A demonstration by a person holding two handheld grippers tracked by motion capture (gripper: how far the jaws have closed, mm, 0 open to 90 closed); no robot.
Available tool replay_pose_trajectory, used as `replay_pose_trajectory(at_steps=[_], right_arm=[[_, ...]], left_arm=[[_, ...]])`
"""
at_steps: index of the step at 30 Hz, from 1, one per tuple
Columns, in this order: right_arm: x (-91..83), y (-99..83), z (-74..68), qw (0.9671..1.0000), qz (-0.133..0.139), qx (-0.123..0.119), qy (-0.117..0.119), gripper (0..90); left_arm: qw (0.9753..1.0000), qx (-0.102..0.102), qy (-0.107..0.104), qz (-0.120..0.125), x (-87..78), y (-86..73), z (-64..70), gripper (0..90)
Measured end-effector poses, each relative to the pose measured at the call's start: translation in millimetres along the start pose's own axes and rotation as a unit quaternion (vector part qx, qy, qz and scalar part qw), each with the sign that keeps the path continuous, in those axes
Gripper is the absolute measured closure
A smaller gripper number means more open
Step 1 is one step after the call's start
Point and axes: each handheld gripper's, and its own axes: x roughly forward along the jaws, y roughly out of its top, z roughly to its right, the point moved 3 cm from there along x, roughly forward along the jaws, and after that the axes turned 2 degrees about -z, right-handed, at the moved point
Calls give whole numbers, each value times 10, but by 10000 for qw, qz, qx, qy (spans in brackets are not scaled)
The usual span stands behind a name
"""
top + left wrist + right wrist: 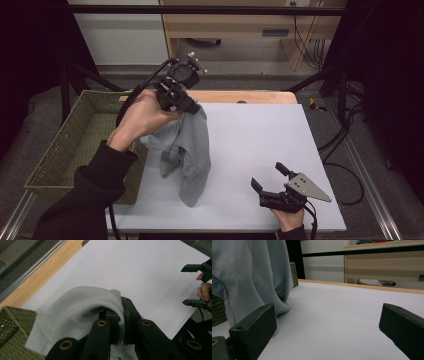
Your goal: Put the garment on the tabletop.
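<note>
Left hand-held gripper (192,106): raised over the far left of the counter (260,135), jaws clamped on a fold of the grey garment (187,150). Garment: hangs from that grip, its lower end touching the white counter surface, just right of the woven basket (65,145). Right hand-held gripper (268,176): low at the near right edge of the counter, jaws spread wide, nothing between them, well apart from the garment. Basket: green woven, beside the counter's left edge.
</note>
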Motion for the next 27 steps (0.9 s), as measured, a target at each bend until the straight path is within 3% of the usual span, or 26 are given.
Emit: replay_pose_trajectory(at_steps=[4, 6, 9, 21, 27], right_arm=[[-5, -2, 7, 10000, -15, -47, 9, 16], [-13, 5, -19, 9998, -39, 161, 67, 16], [-2, -7, 7, 10000, -28, -23, -3, 16], [6, -16, -8, 10000, -44, 16, 35, 16], [7, -22, -4, 10000, -69, 37, 35, 16]], left_arm=[[10000, 50, -41, -76, 141, -10, 24, 846], [9998, 84, -113, -112, 214, -31, 30, 846], [9997, 71, -188, -136, 336, -68, 38, 845], [9987, 153, -431, -216, 786, -237, 100, 843], [9984, 70, -518, -200, 962, -282, 119, 843]])
